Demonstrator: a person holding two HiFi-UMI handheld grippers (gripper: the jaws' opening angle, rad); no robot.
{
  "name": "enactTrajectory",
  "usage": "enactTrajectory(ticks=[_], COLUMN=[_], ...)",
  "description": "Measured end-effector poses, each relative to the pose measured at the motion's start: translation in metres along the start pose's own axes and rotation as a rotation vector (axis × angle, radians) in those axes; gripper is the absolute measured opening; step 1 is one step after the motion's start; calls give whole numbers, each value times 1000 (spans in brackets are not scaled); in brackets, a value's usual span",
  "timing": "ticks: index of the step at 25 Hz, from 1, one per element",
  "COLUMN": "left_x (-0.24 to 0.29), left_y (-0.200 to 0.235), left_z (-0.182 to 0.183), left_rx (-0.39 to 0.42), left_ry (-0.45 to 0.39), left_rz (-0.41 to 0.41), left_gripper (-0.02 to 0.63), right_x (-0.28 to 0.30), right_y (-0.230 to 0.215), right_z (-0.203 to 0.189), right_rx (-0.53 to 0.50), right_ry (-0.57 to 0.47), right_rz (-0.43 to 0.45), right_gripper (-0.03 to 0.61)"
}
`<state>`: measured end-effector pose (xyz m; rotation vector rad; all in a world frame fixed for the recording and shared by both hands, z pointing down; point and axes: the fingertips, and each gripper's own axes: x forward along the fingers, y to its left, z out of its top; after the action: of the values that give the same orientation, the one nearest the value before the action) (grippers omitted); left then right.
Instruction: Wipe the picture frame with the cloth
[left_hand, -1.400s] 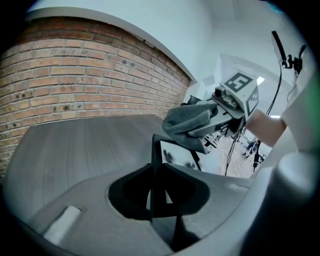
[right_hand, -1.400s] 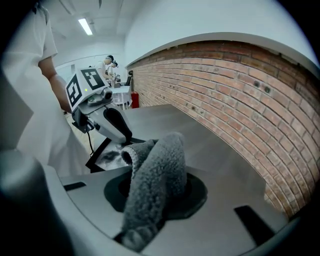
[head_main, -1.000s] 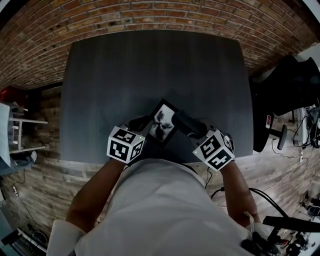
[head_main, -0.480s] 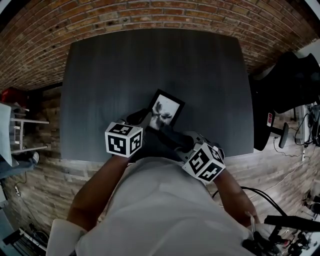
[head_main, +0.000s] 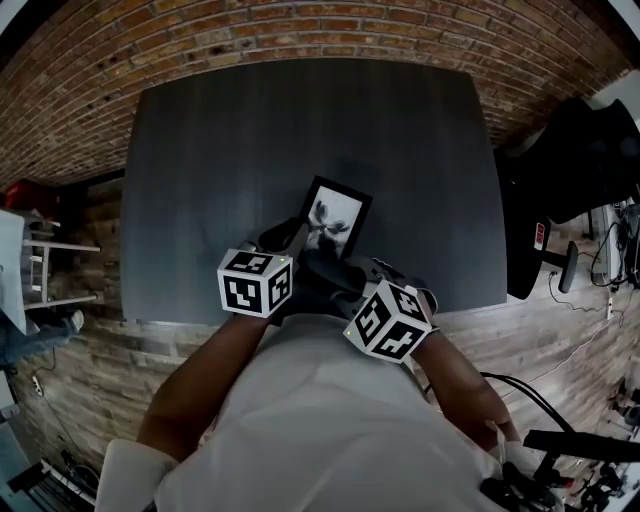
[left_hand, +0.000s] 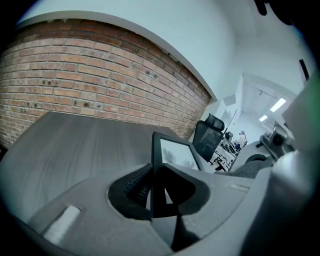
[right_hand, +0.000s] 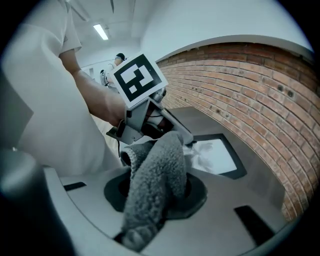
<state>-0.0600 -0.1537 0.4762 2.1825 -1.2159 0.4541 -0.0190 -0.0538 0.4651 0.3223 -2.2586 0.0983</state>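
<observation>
Pinching the picture frame (left_hand: 172, 152) by its near edge with the left claw (left_hand: 157, 186), mid head view over the tabletop (head_main: 200, 150); pinching the grey cloth (right_hand: 155, 165) with the right claw (right_hand: 156, 187), just below. Risk of twisting the frame out of that narrow grip by pushing too hard. Around, brick wall (head_main: 300, 35) at top, office chair (head_main: 580, 170) at right; in the way only the left claw, covering the near corner.

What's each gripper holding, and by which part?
Left gripper grips the picture frame by its near edge. Right gripper pinches the grey cloth at a bunched fold.
</observation>
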Motion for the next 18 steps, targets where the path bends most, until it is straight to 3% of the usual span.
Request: enactTrajectory(ticks=[5, 10, 15, 18], left_x=[-8, -13, -18, -19], left_y=[14, 18, 11, 2], left_z=[4, 3, 0, -2], left_rx=[-44, -74, -186, -270], left_ry=[-31, -46, -53, -53], left_rz=[13, 10, -67, -131], left_gripper=[76, 75, 76, 77], right_x=[-24, -56, -85, -90], right_y=[-15, -57, -116, -134], right_z=[-13, -25, -29, -28], right_rx=[71, 152, 261, 297], right_ry=[-39, -104, -210, -254], right_rz=[-41, -181, -345, -383], right_gripper=[81, 81, 81, 81])
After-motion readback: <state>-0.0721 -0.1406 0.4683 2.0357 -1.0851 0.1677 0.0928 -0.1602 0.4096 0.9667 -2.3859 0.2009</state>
